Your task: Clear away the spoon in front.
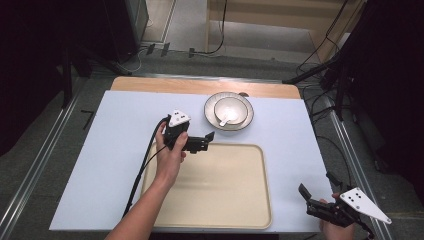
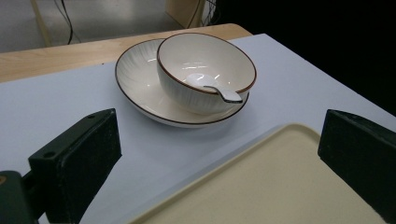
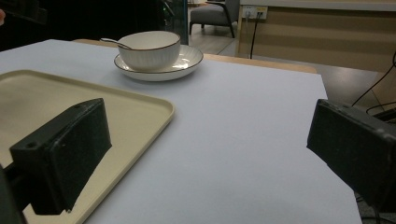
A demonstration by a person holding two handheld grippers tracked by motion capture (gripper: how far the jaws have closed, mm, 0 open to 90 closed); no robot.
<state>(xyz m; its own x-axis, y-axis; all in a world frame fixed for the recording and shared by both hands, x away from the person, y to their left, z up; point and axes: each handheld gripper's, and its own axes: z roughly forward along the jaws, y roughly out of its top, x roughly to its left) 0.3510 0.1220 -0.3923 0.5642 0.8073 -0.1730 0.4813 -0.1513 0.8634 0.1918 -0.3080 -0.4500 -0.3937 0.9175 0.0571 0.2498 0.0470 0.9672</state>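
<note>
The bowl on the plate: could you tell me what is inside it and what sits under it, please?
Inside the bowl lies a white spoon, its handle resting over the rim. Under it sits the plate; the bowl covers the plate's centre, so that part cannot be seen.

A cream ribbed bowl (image 2: 205,70) with a brown rim sits upright on a matching plate (image 2: 140,88) near the far edge of the bench, a white spoon (image 2: 212,88) resting inside with its handle over the rim.
</note>
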